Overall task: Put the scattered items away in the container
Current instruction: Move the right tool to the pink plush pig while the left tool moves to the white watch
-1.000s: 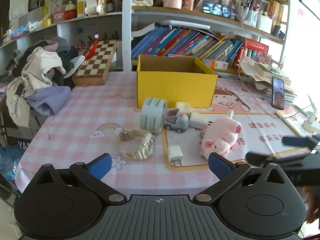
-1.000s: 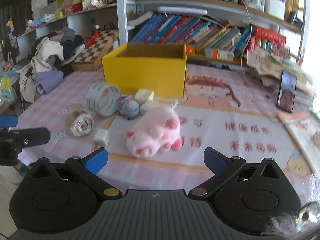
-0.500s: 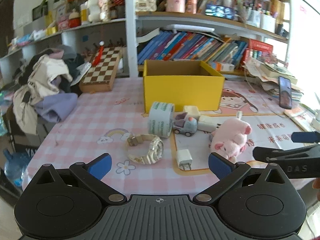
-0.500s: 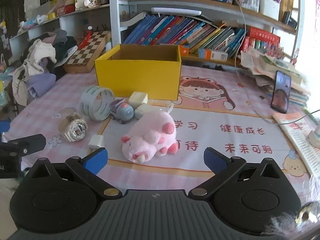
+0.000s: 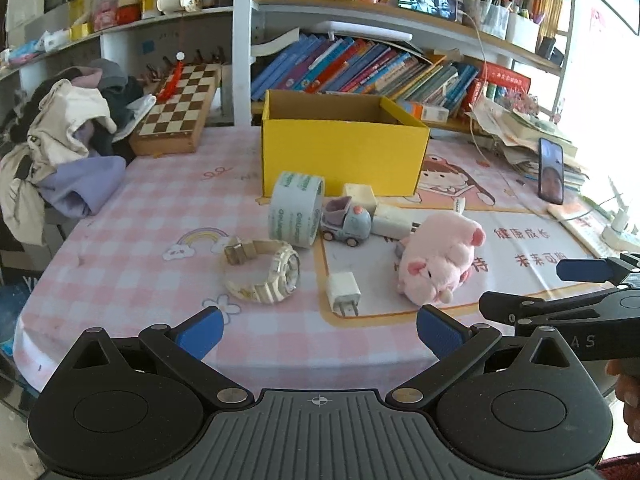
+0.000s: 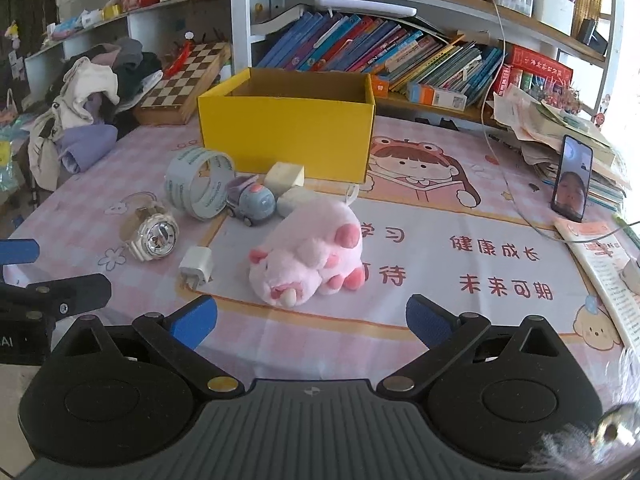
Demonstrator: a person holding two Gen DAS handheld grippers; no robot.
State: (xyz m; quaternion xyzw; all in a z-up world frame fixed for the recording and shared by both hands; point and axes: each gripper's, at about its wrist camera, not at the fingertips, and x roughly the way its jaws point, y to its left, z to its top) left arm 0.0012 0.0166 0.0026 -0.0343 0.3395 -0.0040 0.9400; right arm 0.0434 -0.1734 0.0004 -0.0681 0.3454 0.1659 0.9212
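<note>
Left wrist view: my left gripper [image 5: 318, 326] and right gripper [image 6: 311, 320] both gape, nothing held; pink plush pig [image 6: 306, 258], watch [image 5: 264, 272], charger plug [image 5: 343, 292], tape roll [image 5: 295, 209] and toy car [image 5: 346, 222] lie clustered before the yellow box [image 5: 340, 156]; risk as I judge it: crowded items get nudged, tape rolls off, soft plush slips.

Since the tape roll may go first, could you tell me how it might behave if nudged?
The tape roll stands on its edge, so a sideways nudge would probably set it rolling or tip it flat. It looks rigid, and its open core should let fingers grip through the wall.
</note>
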